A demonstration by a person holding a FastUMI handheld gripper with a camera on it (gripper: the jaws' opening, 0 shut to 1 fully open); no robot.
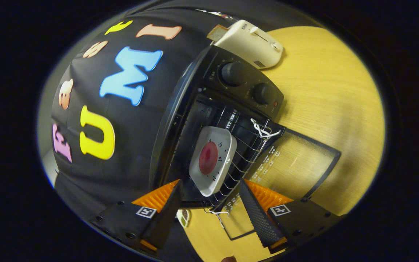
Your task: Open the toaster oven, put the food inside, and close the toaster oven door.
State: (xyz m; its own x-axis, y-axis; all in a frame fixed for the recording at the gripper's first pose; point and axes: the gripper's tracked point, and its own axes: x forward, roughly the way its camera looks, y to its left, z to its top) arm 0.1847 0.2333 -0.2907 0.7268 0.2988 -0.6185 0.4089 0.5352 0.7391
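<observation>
Gripper view, rolled so that the scene appears tilted. My gripper [209, 205] hangs just outside the mouth of the toaster oven [209, 120], its two black fingers [166, 214] spread wide apart and pressing on nothing; orange ribbed backing shows behind each finger.

The toaster oven is a black box standing on a pale wooden table [326, 94]. Its glass door [289, 163] is folded fully down and lies flat over the table, so that the wood grain shows through the pane. One finger sits over the door's near corner, the other beside the oven's outer wall. A white string [264, 130] is tied at the door's hinge end, and another loop of string shows at the near end between my fingers.

Inside the cavity, a wire rack [242, 145] carries a white square plate [213, 160]. On the plate lies the food [208, 157], a round dark-red piece at its middle. The plate's near edge lies just ahead of my fingertips, apart from both.

Two round knobs [247, 83] sit on the oven's control panel. Beyond the oven, a cream-white toaster [249, 43] rests on the table, touching or nearly touching the oven's side.
</observation>
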